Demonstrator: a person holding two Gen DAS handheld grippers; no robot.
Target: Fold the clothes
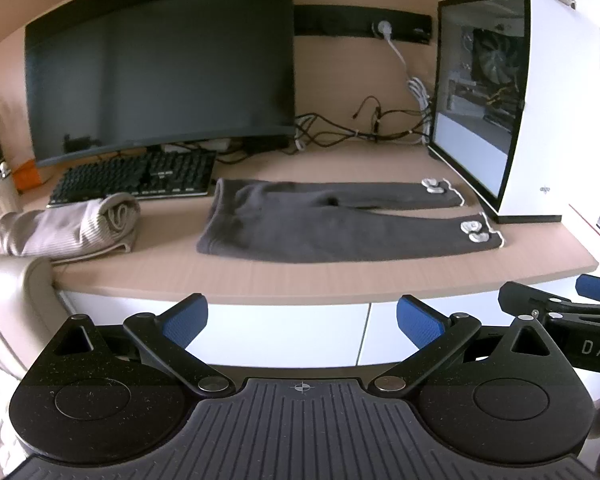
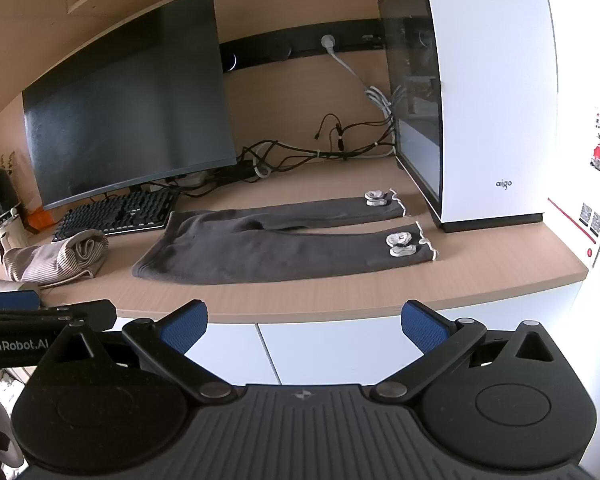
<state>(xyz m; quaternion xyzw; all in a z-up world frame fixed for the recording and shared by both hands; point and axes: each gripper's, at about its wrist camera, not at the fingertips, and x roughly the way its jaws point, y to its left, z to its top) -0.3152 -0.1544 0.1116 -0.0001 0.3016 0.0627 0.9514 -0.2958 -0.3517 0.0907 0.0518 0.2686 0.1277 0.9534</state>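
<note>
Ahead of both spread, empty grippers — left gripper (image 1: 302, 320), right gripper (image 2: 304, 322) — dark trousers (image 1: 320, 224) are lying flat, so you're hovering off-desk, likely lining up a fold.

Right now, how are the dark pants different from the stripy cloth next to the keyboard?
The dark grey pants lie spread flat with both legs straight; the striped beige garment is bunched in a heap. The pants are longer and have white trims at the cuffs. Both rest on the desk, untouched.

One pair of dark grey trousers (image 1: 300, 224), one folded striped garment (image 1: 68, 228), one monitor (image 1: 160, 64), one keyboard (image 1: 136, 176), one computer case (image 1: 540, 100), two tools
</note>
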